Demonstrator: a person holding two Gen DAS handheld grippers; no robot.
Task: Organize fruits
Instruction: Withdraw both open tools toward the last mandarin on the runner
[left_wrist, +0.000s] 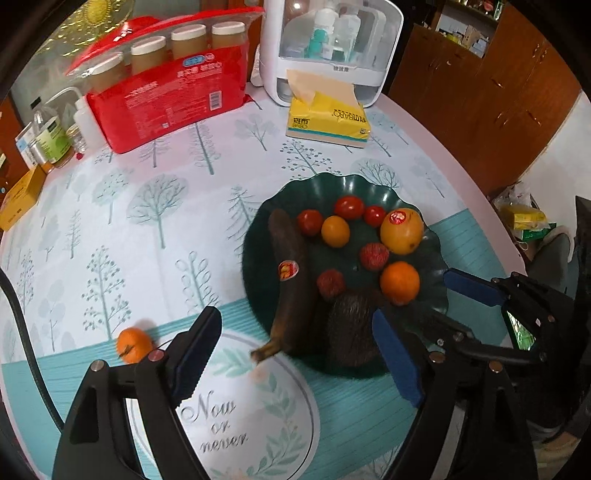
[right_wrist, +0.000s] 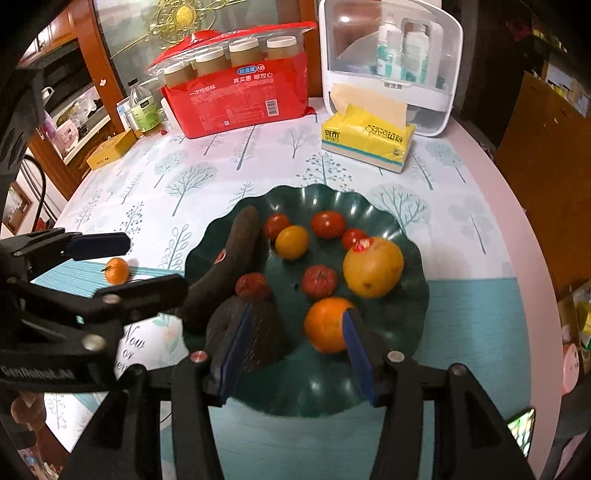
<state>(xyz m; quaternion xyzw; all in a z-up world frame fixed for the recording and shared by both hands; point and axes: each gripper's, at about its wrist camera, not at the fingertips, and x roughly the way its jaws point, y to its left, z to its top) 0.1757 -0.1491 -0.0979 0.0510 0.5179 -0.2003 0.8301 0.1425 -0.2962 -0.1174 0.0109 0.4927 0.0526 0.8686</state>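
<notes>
A dark green scalloped plate (left_wrist: 332, 184) (right_wrist: 314, 195) holds a blackened banana (left_wrist: 288, 266) (right_wrist: 229, 266), a dark avocado (left_wrist: 351, 325) (right_wrist: 258, 332), an orange (left_wrist: 400, 282) (right_wrist: 325, 325), a big yellow fruit (left_wrist: 402, 230) (right_wrist: 373, 267), two lychees, and small red and yellow tomatoes. A small mandarin (left_wrist: 135, 345) (right_wrist: 117, 270) lies on the cloth left of the plate. My left gripper (left_wrist: 299, 354) is open above the plate's near edge, holding nothing. My right gripper (right_wrist: 297, 350) is open over the plate, avocado at its left finger, orange at its right fingertip.
At the back stand a red pack of paper cups (left_wrist: 166, 92) (right_wrist: 236, 96), a yellow tissue pack (left_wrist: 328, 118) (right_wrist: 369, 136) and a white box of bottles (left_wrist: 332, 44) (right_wrist: 391, 62). Bottles and a yellow carton (left_wrist: 22, 195) sit far left. The round table's edge (right_wrist: 517, 221) curves on the right.
</notes>
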